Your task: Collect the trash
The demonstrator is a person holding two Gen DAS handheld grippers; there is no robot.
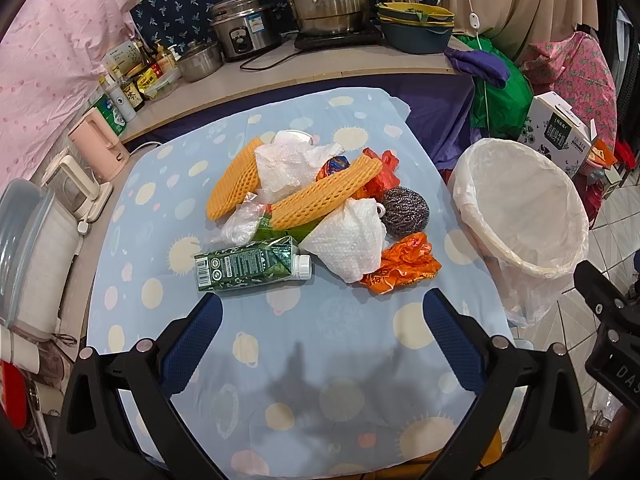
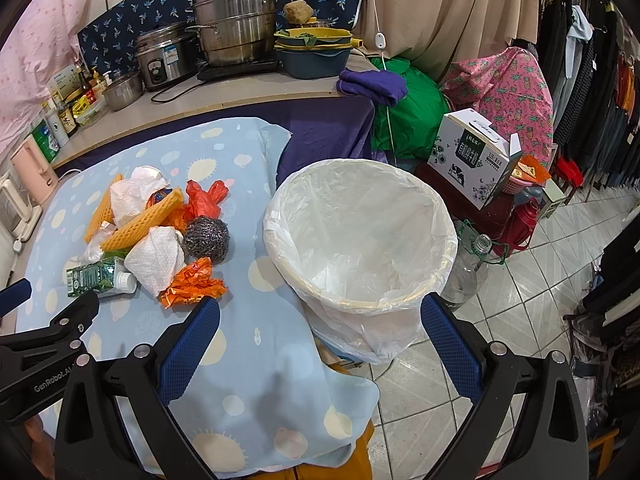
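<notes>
A heap of trash lies on the blue patterned tablecloth (image 1: 140,264): a green carton (image 1: 250,266) on its side, crumpled white paper (image 1: 348,244), orange foam netting (image 1: 326,194), a steel scourer (image 1: 405,211), and an orange wrapper (image 1: 404,266). A bin lined with a white bag (image 1: 520,204) stands at the table's right edge. My left gripper (image 1: 322,300) hovers open just short of the carton and wrapper. In the right wrist view my right gripper (image 2: 320,304) is open over the bin's (image 2: 360,236) near rim, with the pile, including the orange wrapper (image 2: 192,282), to its left.
A counter behind the table holds steel pots (image 1: 328,0), a rice cooker (image 1: 242,26), stacked bowls (image 1: 416,24) and bottles (image 1: 128,88). A pink kettle (image 1: 98,142) stands at the left. A printed box (image 2: 472,160), green bag (image 2: 408,116) and clear bottle (image 2: 468,268) sit beyond the bin on tiled floor.
</notes>
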